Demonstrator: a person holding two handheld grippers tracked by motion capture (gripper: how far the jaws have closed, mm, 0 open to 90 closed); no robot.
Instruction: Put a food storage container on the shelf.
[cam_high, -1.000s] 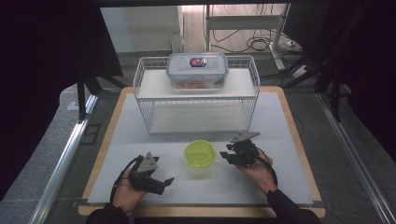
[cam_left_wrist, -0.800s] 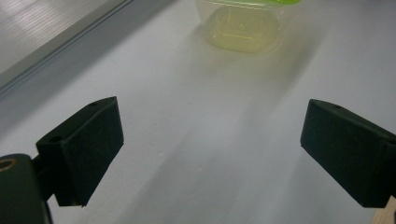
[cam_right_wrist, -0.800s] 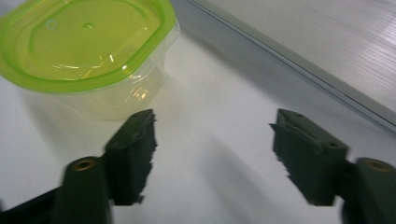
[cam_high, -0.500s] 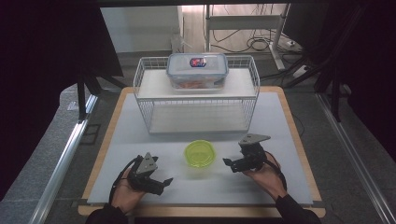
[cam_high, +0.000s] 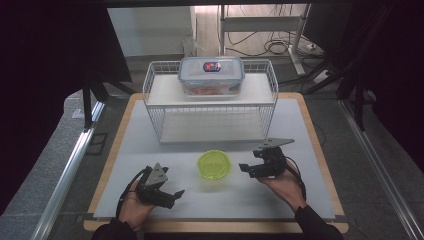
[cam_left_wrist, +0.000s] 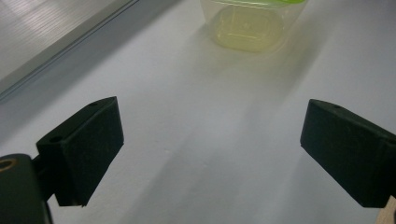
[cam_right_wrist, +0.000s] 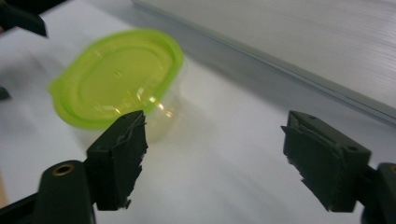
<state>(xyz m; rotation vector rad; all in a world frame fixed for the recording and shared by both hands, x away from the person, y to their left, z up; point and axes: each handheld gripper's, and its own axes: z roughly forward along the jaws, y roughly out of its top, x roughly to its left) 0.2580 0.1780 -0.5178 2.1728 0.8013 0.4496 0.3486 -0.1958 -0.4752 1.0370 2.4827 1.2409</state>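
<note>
The right gripper (cam_high: 248, 169), held low over the near right of the pale grey table mat (cam_high: 300, 130), stands with its two black jaws spread wide and nothing between them, aimed leftward at the small clear plastic tub with a lime-green lid (cam_high: 214, 164). The tub sits upright on the mat at near centre, just beside this gripper's jaw tips and apart from them. In the right gripper view the tub (cam_right_wrist: 116, 79) lies ahead and to the left of the jaw line, its lid a rounded oval with no strong long axis. The left gripper (cam_high: 172, 196), jaws likewise parted and empty, rests at the near left, pointing right, with the tub farther off toward its far right; in the left gripper view the tub (cam_left_wrist: 252, 23) shows ahead, beyond the gap. The right gripper looks the nearer of the two. Behind, on a white wire rack (cam_high: 155, 90), stands a clear lidded food box (cam_high: 211, 75), well apart from both grippers.
</note>
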